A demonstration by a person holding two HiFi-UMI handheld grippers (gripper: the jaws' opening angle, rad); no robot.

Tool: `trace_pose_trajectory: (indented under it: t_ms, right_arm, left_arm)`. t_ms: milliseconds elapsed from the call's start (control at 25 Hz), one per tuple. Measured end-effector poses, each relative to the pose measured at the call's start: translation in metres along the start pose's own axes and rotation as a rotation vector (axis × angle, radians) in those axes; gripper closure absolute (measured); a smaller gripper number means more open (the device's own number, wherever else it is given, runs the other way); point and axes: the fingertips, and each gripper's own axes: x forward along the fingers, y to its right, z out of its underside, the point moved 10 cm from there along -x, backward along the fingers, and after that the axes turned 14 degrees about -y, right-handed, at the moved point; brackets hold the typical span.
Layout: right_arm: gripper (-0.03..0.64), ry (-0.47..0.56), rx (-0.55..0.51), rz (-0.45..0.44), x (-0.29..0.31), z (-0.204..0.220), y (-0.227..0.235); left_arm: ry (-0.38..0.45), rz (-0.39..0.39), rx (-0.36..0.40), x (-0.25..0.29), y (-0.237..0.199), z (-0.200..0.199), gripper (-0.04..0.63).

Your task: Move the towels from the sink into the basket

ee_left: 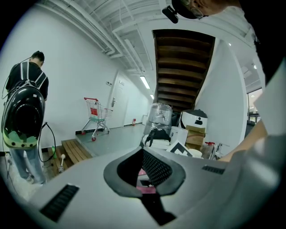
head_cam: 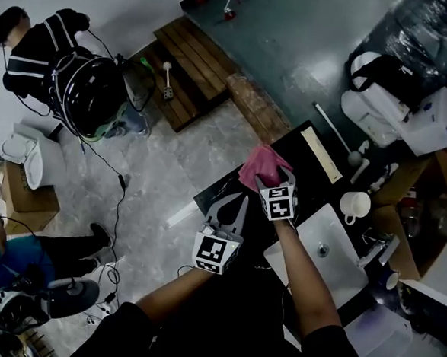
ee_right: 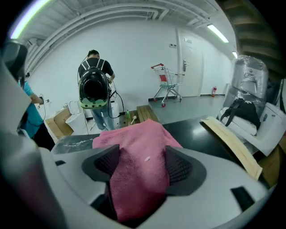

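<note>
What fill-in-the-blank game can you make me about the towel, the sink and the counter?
1. The towel lying between the right gripper's open jaws is ____ in colour.
2. The sink is ____ in colour.
3. The counter around the sink is ____ in colour.
Missing words: pink; white; black.
</note>
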Motion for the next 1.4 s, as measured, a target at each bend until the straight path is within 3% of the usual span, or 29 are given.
trace_pose_trajectory:
  t_ms: [160,320,440,960,1400]
  right_arm:
    - [0.301,0.0,-0.011,0.013,0.002,-0.001,-0.004]
    - [0.455,-0.021,-0.067,0.003,-0.003,-0.003,-0.019]
    - [0.512,0.004,-0.104,0.023,-0.003,0.001,-0.025]
    - [0.528,0.098,-0.014,0.032,-0.069,0.036,-0.046]
    - [0.528,0.266,0.047,0.077,-0.169,0.075,-0.091]
  left_arm:
    - [0.0,-0.009,-0.005,-0.001,-0.002,0.001,0.592]
    - [-0.001,-0.017,-0.01,-0.003,-0.002,0.003,0.592]
    - [0.012,-0.024,0.002,-0.011,-0.001,0.0,0.592]
    - [0.061,-0.062,0.003,-0.074,0.006,0.012,0.592]
    - [0.115,-0.028,0.043,-0.136,0.045,0.029,0.592]
